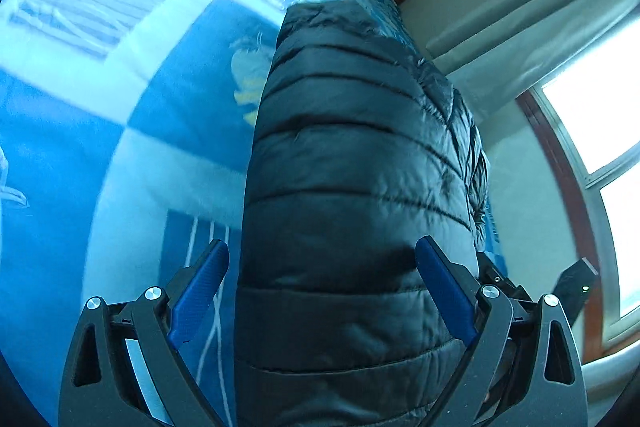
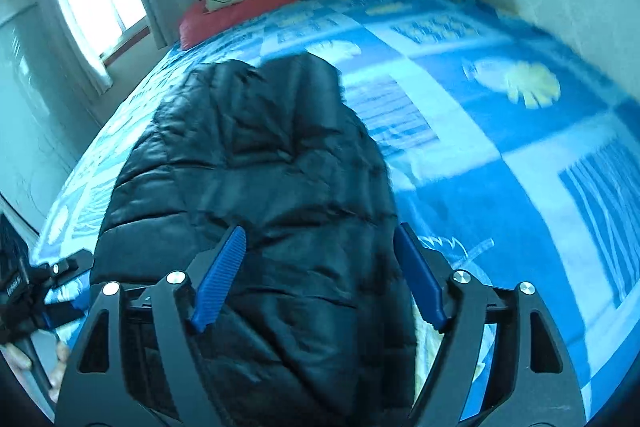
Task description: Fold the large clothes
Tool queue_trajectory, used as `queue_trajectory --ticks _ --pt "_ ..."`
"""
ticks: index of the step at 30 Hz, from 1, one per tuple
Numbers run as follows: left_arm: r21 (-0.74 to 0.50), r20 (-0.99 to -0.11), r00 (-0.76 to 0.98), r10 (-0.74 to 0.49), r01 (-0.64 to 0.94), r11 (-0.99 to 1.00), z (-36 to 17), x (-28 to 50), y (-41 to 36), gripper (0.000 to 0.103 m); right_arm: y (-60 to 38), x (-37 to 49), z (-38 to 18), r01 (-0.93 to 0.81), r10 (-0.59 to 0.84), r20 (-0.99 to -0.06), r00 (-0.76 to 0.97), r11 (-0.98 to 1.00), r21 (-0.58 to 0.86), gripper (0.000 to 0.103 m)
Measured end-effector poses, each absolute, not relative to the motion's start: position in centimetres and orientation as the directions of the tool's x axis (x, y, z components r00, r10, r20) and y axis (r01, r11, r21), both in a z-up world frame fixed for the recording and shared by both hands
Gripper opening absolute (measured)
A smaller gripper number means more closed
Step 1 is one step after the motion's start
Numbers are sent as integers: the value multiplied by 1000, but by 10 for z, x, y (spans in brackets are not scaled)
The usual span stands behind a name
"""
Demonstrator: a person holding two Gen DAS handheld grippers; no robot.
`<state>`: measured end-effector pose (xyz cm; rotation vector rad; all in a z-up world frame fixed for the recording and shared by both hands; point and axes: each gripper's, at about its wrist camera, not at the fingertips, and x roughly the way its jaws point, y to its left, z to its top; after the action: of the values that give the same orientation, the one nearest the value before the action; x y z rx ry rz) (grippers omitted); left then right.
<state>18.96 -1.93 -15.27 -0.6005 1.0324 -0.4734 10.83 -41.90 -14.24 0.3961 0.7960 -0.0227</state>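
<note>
Left wrist view, left tongs [image 1: 322, 283] spread wide over a black puffer jacket [image 1: 352, 163] on the blue patterned bed [image 1: 120, 107], right tongs [image 2: 320, 275] wide too, above the jacket's edge, red pillow [image 2: 240, 7] far end.

The puffy jacket [image 1: 352, 163] is black, shiny cloth with stitched lines across it. The blanket [image 2: 500, 131] under it is soft blue and white cloth. The gripper fingers [image 1: 444, 291] have blue ribbed pads on smooth black plastic, with shiny metal screws.

Left tongs [image 1: 322, 269] and right tongs [image 2: 320, 253], both spread wide
</note>
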Motion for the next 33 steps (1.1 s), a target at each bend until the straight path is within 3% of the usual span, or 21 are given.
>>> queue_trajectory --ticks 5,10,15,19,28,33 --pt "-725 -615 409 -674 42 687 -169 195 -24 94 -432 119 -164 175 225 -697 680 874 453 87" --pt "-775 -583 387 -714 0 633 -181 203 -26 98 -454 133 -196 173 415 -637 649 735 656 97" --pt "-804 -559 355 -749 -11 594 -189 210 -31 98 -450 137 -197 129 449 -621 643 735 665 98" --pt "-803 -557 360 -748 -4 596 -188 208 -36 97 -450 137 -202 97 520 -576 631 684 723 72" --pt "-812 -533 370 -761 29 583 -182 202 -31 88 -443 120 -190 37 513 -494 702 666 745 47" --pt "-811 -517 384 -765 67 581 -172 203 -17 88 -425 115 -171 -35 526 -443 726 672 740 42"
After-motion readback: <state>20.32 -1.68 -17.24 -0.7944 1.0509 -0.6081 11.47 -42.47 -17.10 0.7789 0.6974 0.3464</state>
